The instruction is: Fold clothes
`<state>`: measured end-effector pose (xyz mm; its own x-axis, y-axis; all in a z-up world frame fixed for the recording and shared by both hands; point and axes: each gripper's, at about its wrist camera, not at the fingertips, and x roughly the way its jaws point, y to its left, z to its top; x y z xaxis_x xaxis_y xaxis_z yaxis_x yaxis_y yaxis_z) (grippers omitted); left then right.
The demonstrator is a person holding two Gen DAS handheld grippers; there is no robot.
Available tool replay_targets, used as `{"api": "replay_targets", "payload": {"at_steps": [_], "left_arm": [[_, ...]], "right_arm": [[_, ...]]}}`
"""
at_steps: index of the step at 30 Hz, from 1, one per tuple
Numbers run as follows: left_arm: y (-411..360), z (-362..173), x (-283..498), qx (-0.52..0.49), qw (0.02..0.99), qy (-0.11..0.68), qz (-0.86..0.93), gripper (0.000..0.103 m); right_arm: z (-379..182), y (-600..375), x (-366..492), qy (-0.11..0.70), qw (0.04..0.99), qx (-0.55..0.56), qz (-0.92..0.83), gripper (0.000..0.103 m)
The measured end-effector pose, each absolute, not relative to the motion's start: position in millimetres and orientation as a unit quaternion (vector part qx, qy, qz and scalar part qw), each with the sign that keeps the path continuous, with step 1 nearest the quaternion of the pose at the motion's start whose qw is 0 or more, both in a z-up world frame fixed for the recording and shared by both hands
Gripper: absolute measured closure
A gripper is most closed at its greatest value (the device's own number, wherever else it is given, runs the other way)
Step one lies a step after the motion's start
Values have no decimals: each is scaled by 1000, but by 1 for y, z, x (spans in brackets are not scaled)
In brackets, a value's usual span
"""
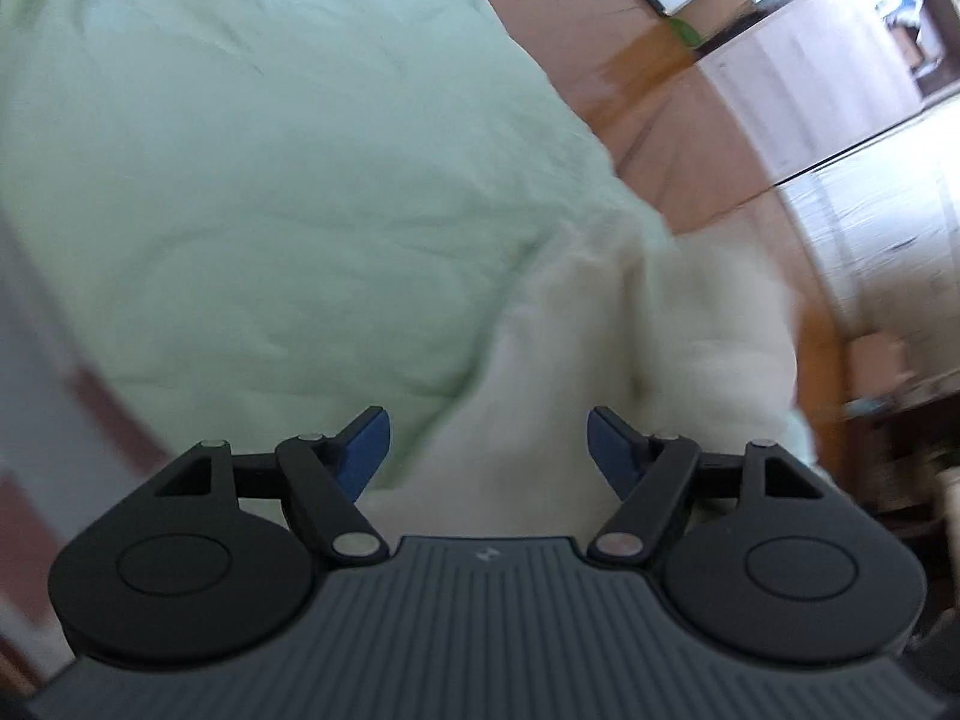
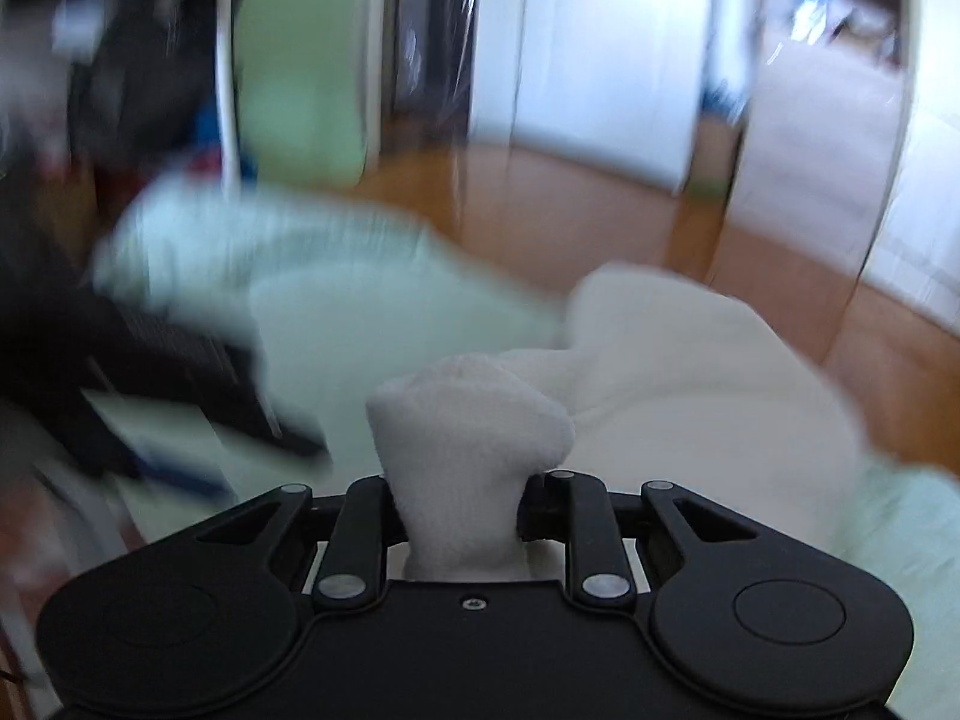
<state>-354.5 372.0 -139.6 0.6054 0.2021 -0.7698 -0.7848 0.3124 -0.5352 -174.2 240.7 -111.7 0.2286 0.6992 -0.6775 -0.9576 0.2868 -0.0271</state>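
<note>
A fluffy white garment lies bunched on a pale green sheet in the left wrist view. My left gripper hovers over it, open, its blue pads wide apart and touching nothing. In the right wrist view my right gripper is shut on a bunched fold of the white garment, which bulges up between the jaws. The rest of the garment trails off to the right over the green sheet. Both views are blurred.
Wooden floor lies beyond the sheet. White cupboard doors and pale wood panels stand at the far side. A dark blurred shape, perhaps the other gripper, crosses the left of the right wrist view.
</note>
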Motion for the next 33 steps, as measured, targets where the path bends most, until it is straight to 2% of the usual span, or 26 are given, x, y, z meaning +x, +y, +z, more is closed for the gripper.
{"api": "replay_targets", "payload": {"at_steps": [3, 5, 9, 11, 15, 18, 20, 21, 23, 27, 33], "left_arm": [[371, -143, -369, -494, 759, 291, 308, 30], [381, -149, -365, -531, 756, 264, 279, 31], [385, -156, -364, -545, 763, 235, 255, 31], [387, -159, -363, -554, 765, 223, 241, 31], [389, -165, -363, -587, 754, 196, 220, 30], [394, -168, -348, -575, 752, 229, 227, 30], [395, -165, -345, -560, 756, 245, 235, 30], [395, -164, -344, -557, 756, 248, 238, 30], [397, -161, -346, -559, 755, 242, 243, 30], [398, -152, -350, -546, 766, 233, 249, 29], [388, -141, -350, -545, 780, 225, 210, 32]], "right_arm": [[-148, 237, -190, 280, 747, -234, 556, 77], [-139, 225, -191, 273, 753, -221, 557, 77], [-103, 203, -168, 323, 758, -107, 556, 77], [-96, 196, -167, 333, 756, -88, 557, 77], [-108, 210, -182, 331, 751, -136, 555, 77], [-120, 228, -190, 338, 744, -176, 549, 76], [-118, 232, -201, 327, 743, -198, 549, 66], [-109, 227, -206, 315, 743, -194, 557, 64], [-88, 207, -210, 300, 737, -151, 587, 51], [-68, 177, -192, 353, 674, -36, 648, 46], [-59, 149, -152, 383, 770, -98, 500, 45]]}}
